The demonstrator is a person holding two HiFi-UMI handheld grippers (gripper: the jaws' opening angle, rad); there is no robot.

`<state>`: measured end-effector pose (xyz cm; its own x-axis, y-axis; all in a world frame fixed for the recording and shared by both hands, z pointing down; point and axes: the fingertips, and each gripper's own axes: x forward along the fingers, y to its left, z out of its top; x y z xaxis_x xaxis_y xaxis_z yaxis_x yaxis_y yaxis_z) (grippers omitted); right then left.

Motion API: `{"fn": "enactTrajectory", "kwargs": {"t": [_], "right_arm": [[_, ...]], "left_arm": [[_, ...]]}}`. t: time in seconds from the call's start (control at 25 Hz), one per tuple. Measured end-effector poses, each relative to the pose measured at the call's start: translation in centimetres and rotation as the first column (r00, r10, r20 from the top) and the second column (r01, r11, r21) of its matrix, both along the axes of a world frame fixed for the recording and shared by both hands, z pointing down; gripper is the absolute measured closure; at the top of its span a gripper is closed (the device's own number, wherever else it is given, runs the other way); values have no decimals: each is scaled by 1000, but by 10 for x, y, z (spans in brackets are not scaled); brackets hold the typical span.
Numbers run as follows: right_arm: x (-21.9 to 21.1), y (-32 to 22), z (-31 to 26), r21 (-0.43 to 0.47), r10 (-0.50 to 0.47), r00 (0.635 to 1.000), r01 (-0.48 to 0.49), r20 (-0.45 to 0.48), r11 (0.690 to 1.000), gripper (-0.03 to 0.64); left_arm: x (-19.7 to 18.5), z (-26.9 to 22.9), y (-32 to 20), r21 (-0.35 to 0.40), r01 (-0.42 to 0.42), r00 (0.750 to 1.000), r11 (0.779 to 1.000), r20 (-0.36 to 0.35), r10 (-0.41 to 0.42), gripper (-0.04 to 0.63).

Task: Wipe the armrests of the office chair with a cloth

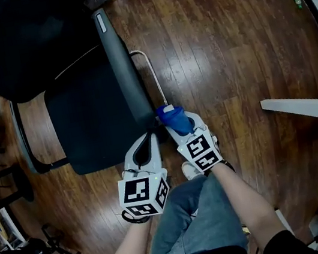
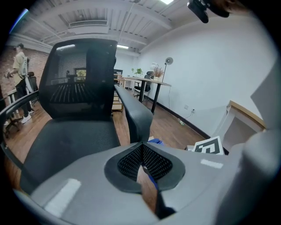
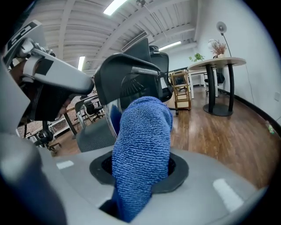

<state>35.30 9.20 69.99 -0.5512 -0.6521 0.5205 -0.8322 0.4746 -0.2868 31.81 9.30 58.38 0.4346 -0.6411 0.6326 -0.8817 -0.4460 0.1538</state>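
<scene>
Cloth (image 1: 172, 116) first: the blue wad is pinched in my right claw (image 1: 178, 126), its free end bulging out past the tips, and that bulge is what should meet the armrest (image 1: 119, 69). To wipe well, I judge I should bring the wad onto the top of the pad at its near end and press lightly so the fabric flattens. Then I draw it in one long pass toward the backrest (image 1: 17, 51), so that cloth and not plastic rubs the pad. Right now the cloth sits just beside the armrest's near end, on its right side; I cannot tell whether it touches. My left claw (image 1: 147, 146) is pressed together on nothing, near that same end by the front corner of the seat (image 1: 93, 116), and could steady the seat if it swivels.
</scene>
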Motion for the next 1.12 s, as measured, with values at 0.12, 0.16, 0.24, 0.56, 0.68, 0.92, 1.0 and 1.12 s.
{"fn": "enactTrajectory", "kwargs": {"t": [0.12,0.16,0.24,0.56,0.68,0.92,1.0,1.12], "right_arm": [[-2,1,17,-8,-26,1000,26,-6,1000,480],[-4,3,22,-10,-38,999,38,-8,999,480],[-7,5,29,-10,-56,998,56,-11,998,480],[5,17,3,3,-76,997,76,-21,997,480],[15,22,-31,22,-84,996,85,-32,996,480],[22,32,-116,88,-94,995,96,-25,991,480],[20,32,-141,115,-107,994,108,-20,988,480],[12,29,-171,152,-125,992,126,-16,980,480]], "left_arm": [[0,9,-2,21,10,1000,1000,-4,-10,591],[-1,10,-1,31,14,1000,999,-6,-14,591],[-3,12,0,46,27,1000,999,-7,-27,591],[-7,-6,9,53,88,996,995,-29,-87,591],[-5,-29,14,59,109,994,992,-38,-106,591],[-2,-69,36,54,125,992,991,-34,-123,591],[-2,-81,41,57,146,989,988,-44,-144,591],[-8,-100,44,73,175,984,982,-57,-171,591]]}}
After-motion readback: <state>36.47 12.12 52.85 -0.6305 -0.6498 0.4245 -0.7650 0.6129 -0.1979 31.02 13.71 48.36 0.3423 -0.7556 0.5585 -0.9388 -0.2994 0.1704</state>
